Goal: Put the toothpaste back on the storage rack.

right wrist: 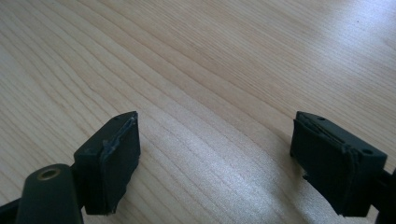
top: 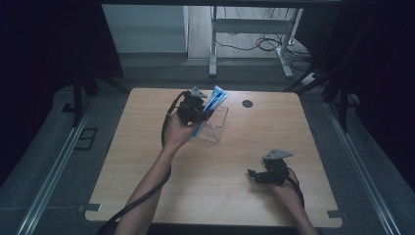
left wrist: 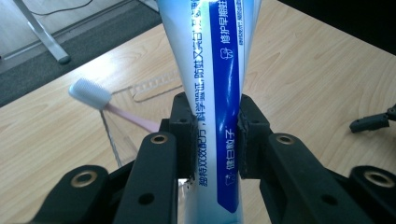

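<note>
A blue and white toothpaste tube [top: 213, 100] is pinched across its middle by my left gripper [top: 201, 115], held tilted above the far centre of the table. In the left gripper view the tube [left wrist: 219, 56] runs up between the two pads, and the left gripper [left wrist: 215, 128] is shut on it. Just behind it stands a clear plastic holder [top: 218, 126] with a pink toothbrush [left wrist: 93, 95], white bristle head up, leaning in it. My right gripper [top: 258, 175] hovers low over the near right of the table, open, with nothing between its pads [right wrist: 114, 158].
The wooden table [top: 147, 161] has a round black grommet [top: 247, 103] at its far middle. Behind the table are desk legs and cables on the floor. Dark curtains close both sides. The other gripper's tip [left wrist: 371, 122] shows at the right of the left gripper view.
</note>
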{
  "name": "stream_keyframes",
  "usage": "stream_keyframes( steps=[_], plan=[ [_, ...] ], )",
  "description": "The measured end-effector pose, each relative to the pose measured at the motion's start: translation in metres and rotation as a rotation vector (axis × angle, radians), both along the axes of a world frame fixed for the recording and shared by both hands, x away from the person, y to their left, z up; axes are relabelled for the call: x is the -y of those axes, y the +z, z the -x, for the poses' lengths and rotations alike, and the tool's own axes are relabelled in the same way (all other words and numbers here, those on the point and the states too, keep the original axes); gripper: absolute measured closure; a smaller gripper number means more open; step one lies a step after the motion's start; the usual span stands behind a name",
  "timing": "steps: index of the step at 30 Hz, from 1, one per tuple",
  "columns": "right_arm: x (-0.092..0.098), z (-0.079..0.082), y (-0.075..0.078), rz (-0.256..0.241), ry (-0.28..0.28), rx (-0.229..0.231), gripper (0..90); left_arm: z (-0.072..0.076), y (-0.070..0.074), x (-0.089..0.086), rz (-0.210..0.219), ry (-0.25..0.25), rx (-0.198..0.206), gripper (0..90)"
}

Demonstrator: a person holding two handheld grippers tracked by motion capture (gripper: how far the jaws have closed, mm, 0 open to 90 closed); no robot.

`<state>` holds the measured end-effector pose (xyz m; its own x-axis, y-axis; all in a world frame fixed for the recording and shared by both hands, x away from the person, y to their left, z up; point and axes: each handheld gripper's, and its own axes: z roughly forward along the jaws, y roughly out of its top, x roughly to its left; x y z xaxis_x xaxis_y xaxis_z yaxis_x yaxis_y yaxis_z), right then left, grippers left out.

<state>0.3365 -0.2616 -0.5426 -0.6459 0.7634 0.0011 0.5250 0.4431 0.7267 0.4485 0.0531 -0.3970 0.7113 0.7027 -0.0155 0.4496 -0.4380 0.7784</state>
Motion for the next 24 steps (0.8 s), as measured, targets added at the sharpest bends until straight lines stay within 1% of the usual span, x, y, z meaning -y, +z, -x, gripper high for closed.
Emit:
stream_keyframes(
  steps=[10,24],
  plan=[
    [0.000,0.000,0.000,0.000,0.000,0.000,16.2,-0.012,0.003,0.010,0.007,0.001,0.014,72.6],
    [0.000,0.000,0.000,0.000,0.000,0.001,16.2,-0.026,0.001,0.016,0.020,0.008,0.035,72.7]
  ],
)
